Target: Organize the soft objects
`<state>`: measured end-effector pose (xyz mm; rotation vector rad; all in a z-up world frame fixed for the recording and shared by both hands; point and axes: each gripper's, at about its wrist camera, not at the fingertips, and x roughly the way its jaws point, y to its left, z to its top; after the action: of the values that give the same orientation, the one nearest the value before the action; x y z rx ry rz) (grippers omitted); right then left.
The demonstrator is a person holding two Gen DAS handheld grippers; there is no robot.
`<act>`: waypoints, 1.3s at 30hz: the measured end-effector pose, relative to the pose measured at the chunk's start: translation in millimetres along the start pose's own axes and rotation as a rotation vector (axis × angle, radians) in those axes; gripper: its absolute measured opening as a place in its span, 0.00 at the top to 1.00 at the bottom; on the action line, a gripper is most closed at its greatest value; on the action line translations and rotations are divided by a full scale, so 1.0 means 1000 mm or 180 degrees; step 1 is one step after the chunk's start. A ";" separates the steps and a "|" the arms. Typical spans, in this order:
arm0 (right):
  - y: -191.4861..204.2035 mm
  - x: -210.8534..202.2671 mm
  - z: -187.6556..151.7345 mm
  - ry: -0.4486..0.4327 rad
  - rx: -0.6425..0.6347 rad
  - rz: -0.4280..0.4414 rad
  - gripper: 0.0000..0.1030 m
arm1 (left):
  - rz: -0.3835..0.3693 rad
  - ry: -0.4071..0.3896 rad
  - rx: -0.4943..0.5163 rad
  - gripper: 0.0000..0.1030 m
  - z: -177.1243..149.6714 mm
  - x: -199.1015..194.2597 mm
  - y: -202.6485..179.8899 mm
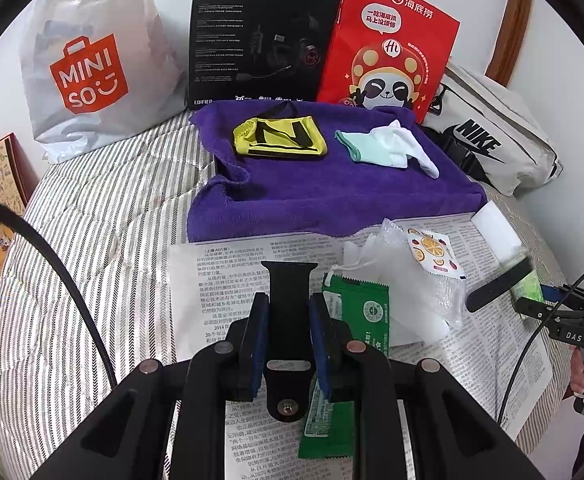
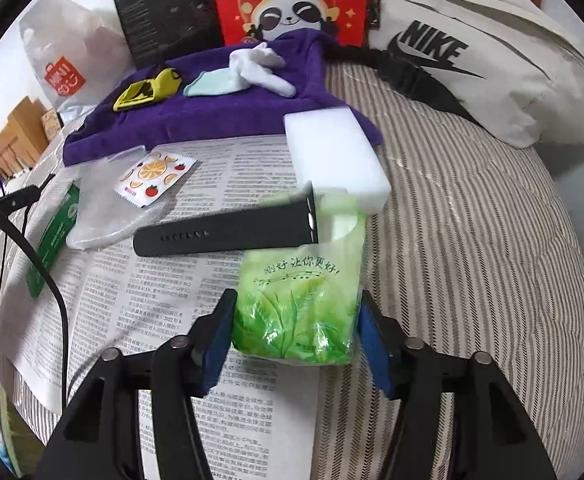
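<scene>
1. Left gripper (image 1: 287, 334): jaws nearly together, blue pads clamped on the short half of a black watch strap (image 1: 288, 292), its buckle end down between the fingers and its other end standing up over the newspaper (image 1: 219, 280).
2. Right gripper (image 2: 296, 340): jaws about half apart, a green tissue pack (image 2: 298, 308) between the pads. The left pad sits at the pack's edge, while a thin gap shows at the right pad, so no firm grip can be made out. The printed line on the pack is too blurred to read.
3. Long watch strap half (image 2: 227, 236): black with a row of holes, lying flat on the newspaper, touching the tissue pack's top.
4. White sponge block (image 2: 336, 152): at the newspaper's far edge, just beside the purple towel (image 1: 332, 196).
5. On the towel: a yellow and black cloth item (image 1: 279, 136) and a pale green and white glove (image 1: 384, 148), lying apart.
6. Sachets: one with orange slices (image 2: 153, 178) resting on clear bubble wrap (image 1: 420, 276); one green packet (image 1: 356, 320), partly hidden by the left fingers.
7. Backdrop, legible: white "MINISO" bag (image 1: 91, 72); black box (image 1: 259, 40) marked "G2", "HECATE", "EDIFIER"; red panda bag (image 1: 392, 44) marked "海底捞"; cream "NIKE" bag (image 2: 472, 48).
8. Striped bedding (image 2: 472, 240) lies under everything; its edges are cut off.
</scene>
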<state>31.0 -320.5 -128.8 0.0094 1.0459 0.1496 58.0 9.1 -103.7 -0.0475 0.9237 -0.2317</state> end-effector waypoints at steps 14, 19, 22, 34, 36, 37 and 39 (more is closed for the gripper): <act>0.054 0.007 0.015 -0.0315 -0.1024 -0.0578 0.22 | 0.0021 0.0015 -0.0030 0.81 0.002 0.001 0.004; 0.061 0.024 0.023 -0.0308 -0.1221 -0.0785 0.23 | 0.0027 0.0022 -0.0051 0.81 0.003 0.001 0.007; 0.062 0.027 0.027 -0.0354 -0.1285 -0.0788 0.26 | 0.0028 0.0019 -0.0055 0.81 0.003 0.000 0.009; 0.057 0.012 0.037 -0.0403 -0.1277 -0.0390 0.88 | -0.0003 0.0069 -0.0089 0.81 0.001 0.005 0.012; 0.060 0.007 0.033 -0.0412 -0.1316 -0.0336 0.77 | -0.0006 0.0056 -0.0085 0.81 0.001 0.003 0.011; 0.061 0.005 0.033 -0.0390 -0.1287 -0.0259 0.71 | -0.0009 0.0050 -0.0090 0.81 0.001 0.003 0.011; 0.063 -0.002 0.032 -0.0366 -0.1167 -0.0004 0.38 | -0.0016 0.0040 -0.0095 0.81 0.001 0.002 0.011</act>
<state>49.9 -255.9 -106.7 -0.3111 0.8917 0.3340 62.1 19.0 -105.7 -0.0760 0.9398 -0.2230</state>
